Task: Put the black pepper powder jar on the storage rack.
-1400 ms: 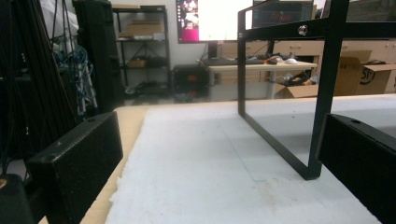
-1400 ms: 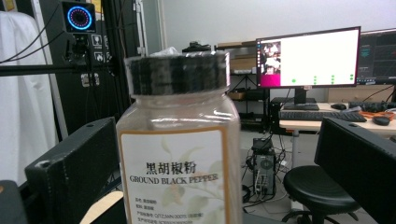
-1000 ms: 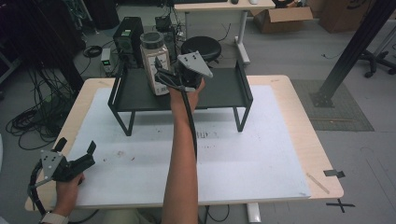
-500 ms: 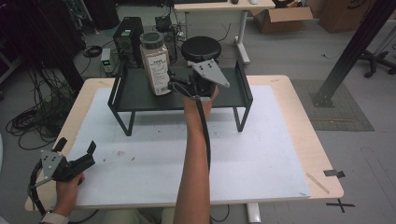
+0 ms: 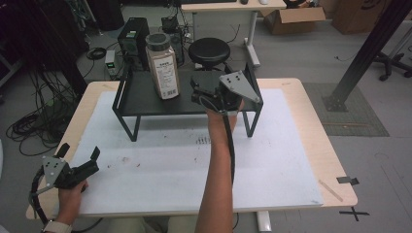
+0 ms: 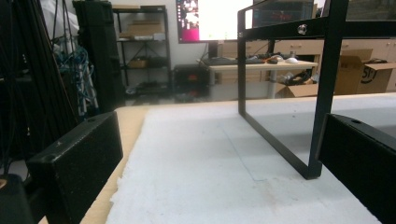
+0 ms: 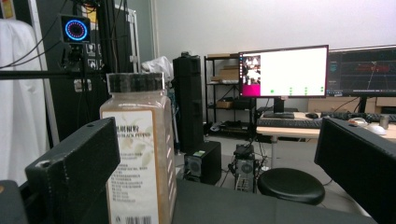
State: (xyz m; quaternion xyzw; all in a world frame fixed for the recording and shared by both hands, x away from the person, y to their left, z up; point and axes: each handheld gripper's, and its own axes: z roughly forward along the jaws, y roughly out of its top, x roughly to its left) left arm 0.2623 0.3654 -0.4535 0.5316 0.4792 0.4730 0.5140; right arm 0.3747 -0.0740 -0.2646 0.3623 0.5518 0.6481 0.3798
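While upright on rack (image 5: 145, 94), jar (image 5: 163, 65) just beside R gripper (image 5: 197, 92), apart

Both grippers are matte black with blocky, rough-textured jaws. The right gripper (image 5: 197, 92) carries a grey three-cornered plate and a black cable down the bare forearm. The left gripper (image 5: 77, 154) has a similar grey plate and a looping black cable.

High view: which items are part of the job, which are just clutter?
In the job:
spice jar
black shelf rack
right gripper, open beside the jar

Lying about:
left gripper, idle, open
stool
computer tower
cardboard box
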